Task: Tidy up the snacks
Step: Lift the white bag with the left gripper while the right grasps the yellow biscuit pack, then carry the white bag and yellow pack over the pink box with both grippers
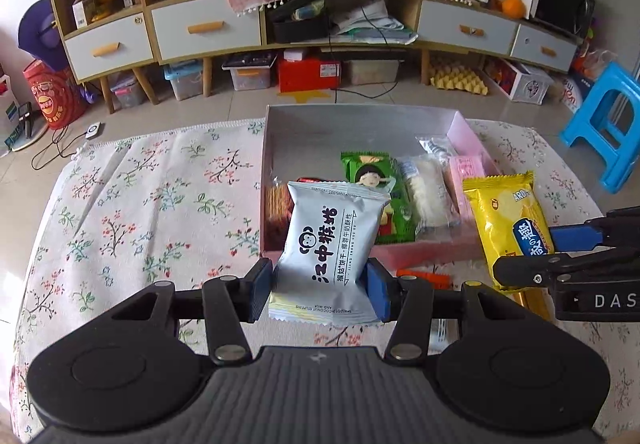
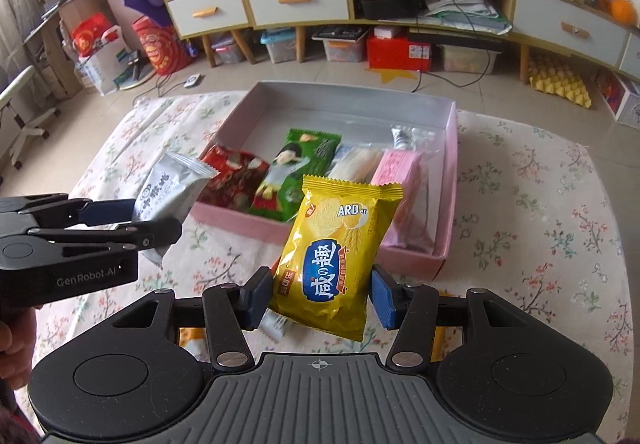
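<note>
My left gripper (image 1: pixel 320 290) is shut on a pale grey biscuit packet (image 1: pixel 334 244) with black characters, held upright above the floral cloth just in front of the pink box (image 1: pixel 360 112). My right gripper (image 2: pixel 320 298) is shut on a yellow cracker packet (image 2: pixel 334 256), also lifted in front of the box. Each gripper shows in the other's view: the right gripper (image 1: pixel 548 250) with the yellow packet (image 1: pixel 506 220), the left gripper (image 2: pixel 136 220) with the grey packet (image 2: pixel 170 190). Inside the box lie a red packet (image 2: pixel 234 182), a green packet (image 2: pixel 292 174), a white wafer packet (image 1: pixel 428 192) and a pink packet (image 2: pixel 394 174).
The box stands on a table with a floral cloth (image 1: pixel 152 196). An orange item (image 1: pixel 426 278) and small packets (image 2: pixel 276 324) lie on the cloth near the front edge. Behind stand a cabinet with drawers (image 1: pixel 204 28) and a blue stool (image 1: pixel 608 132). A hand (image 2: pixel 12 348) shows at far left.
</note>
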